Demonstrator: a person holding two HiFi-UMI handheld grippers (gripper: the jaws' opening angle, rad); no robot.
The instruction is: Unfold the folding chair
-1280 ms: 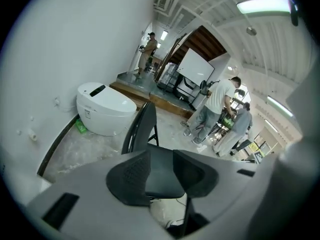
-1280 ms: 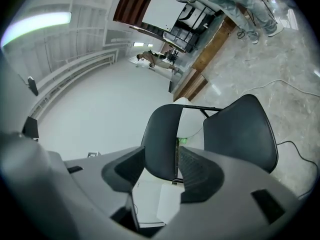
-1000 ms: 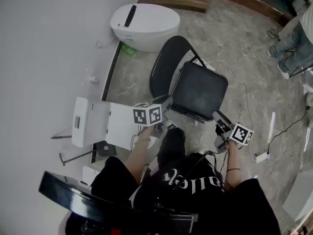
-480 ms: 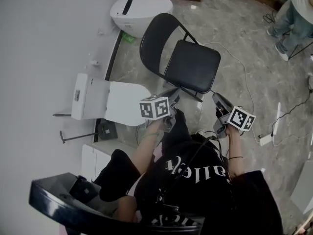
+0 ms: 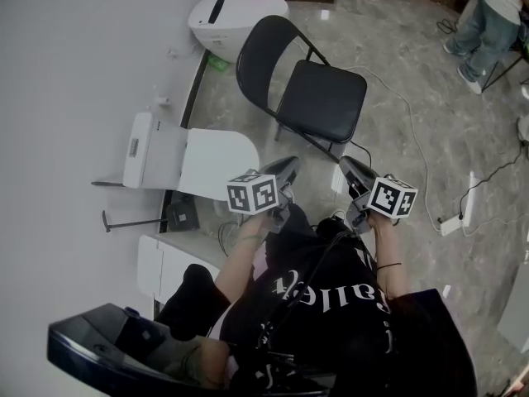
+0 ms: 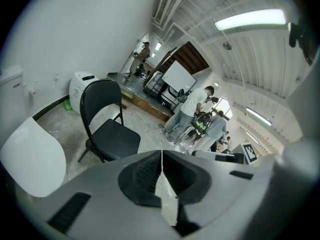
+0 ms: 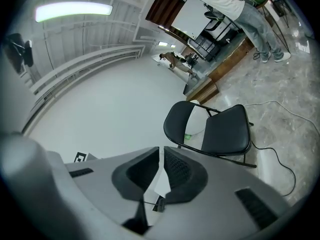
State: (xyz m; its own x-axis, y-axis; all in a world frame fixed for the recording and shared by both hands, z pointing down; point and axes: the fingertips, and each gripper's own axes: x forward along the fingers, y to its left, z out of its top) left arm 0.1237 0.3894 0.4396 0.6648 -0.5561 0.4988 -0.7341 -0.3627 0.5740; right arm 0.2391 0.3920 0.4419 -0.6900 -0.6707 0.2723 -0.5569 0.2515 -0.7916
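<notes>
The chair (image 5: 322, 99) is standing open on the floor (image 5: 413, 147) in the upper middle of the head view, seat lying flat and backrest rising behind it, on the side towards the white toilet (image 5: 235, 19) at the top left. A second ago both claws were sitting right at the seat's front edge; now they are hanging well apart from it, low in the frame, close to the person's chest. The left claw (image 5: 289, 165) is resting fully together with nothing in it, as its own view (image 6: 161, 159) is showing. The right claw (image 5: 345, 165) is closing down to a thin slit, nothing lying between the jaws (image 7: 161, 156), where a second ago it was gaping wide. Judging from this, the unfolding is looking finished and the person is backing away, leaving the chair standing on its own.
</notes>
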